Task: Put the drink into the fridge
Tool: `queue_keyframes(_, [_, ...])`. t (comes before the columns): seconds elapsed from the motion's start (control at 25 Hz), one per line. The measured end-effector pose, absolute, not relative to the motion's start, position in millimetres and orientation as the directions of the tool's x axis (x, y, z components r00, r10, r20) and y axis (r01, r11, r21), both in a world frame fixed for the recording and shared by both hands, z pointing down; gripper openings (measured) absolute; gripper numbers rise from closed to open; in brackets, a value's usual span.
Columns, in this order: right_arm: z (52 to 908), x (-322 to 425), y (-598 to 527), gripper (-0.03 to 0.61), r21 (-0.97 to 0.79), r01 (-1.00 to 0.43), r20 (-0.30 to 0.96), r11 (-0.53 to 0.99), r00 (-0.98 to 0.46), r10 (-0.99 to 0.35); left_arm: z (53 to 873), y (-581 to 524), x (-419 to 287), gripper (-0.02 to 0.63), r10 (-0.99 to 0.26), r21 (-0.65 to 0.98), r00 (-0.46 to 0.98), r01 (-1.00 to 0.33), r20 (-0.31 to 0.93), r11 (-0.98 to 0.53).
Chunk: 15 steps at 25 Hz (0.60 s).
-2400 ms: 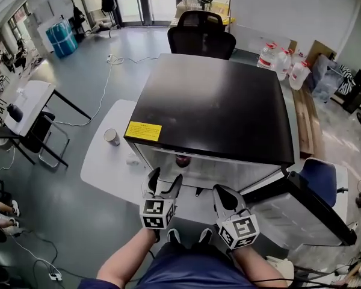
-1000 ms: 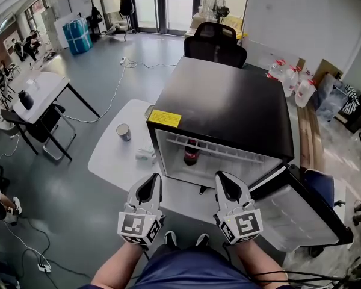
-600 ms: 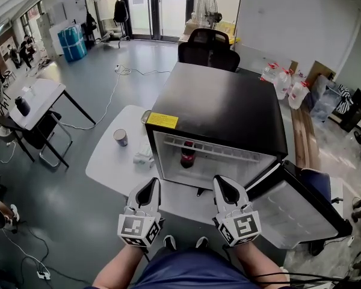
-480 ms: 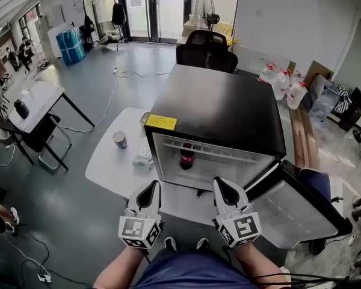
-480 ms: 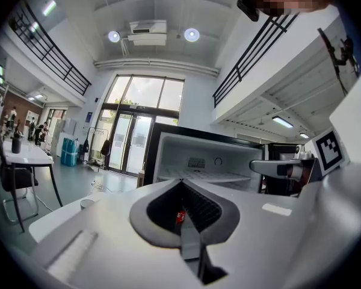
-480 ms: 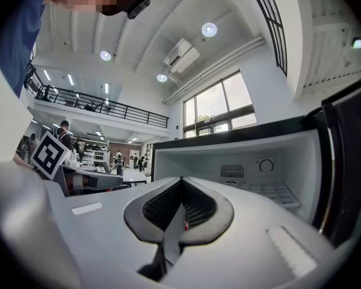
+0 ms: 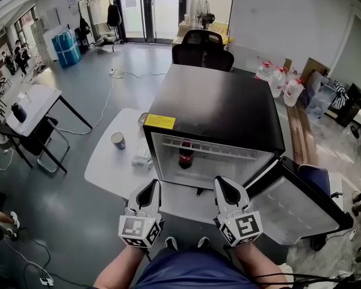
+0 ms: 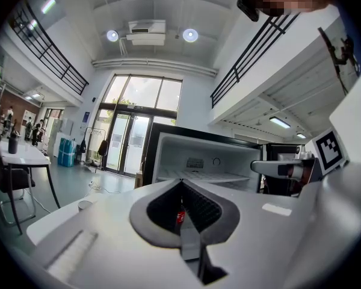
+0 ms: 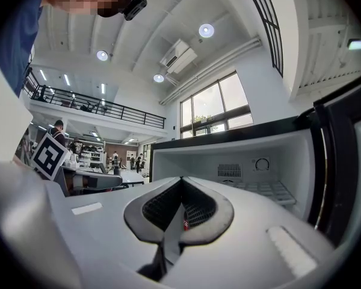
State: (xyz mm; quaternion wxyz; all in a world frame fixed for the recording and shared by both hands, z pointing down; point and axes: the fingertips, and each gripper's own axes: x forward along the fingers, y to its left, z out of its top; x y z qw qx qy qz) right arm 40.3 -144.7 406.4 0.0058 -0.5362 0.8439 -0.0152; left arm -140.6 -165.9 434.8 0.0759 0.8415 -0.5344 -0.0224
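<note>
Head view: the fridge (image 7: pixel 216 110) stands on the white counter (image 7: pixel 105 170) with its door (image 7: pixel 301 200) swung open to the right. The drink (image 7: pixel 185 155) stands upright inside, at the left, under the shelf. A cup (image 7: pixel 117 140) sits left of the fridge. The left hand-held gripper (image 7: pixel 149 189) and the right hand-held gripper (image 7: pixel 222 186) hover side by side before the opening.

Left gripper view: jaws pressed together, empty; the drink shows beyond them.

Right gripper view: jaws together, empty, facing the fridge.
</note>
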Motion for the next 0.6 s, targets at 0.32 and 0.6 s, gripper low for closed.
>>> queue_keyframes(0.32, [406.1, 34.9, -144.7, 0.006, -0.019, -0.905, 0.025, 0.425, -0.425, -0.905, 437.0, -168.4, -141.6, 0.005, -0.898, 0.153, 0.438, -0.891, 0.046, -0.427])
queue_keyframes(0.6, [407.8, 34.4, -143.6, 0.006, -0.022, -0.911, 0.024, 0.412, -0.412, -0.911, 437.7, -168.4, -143.9, 0.005, -0.897, 0.147, 0.441, -0.89, 0.039, -0.431])
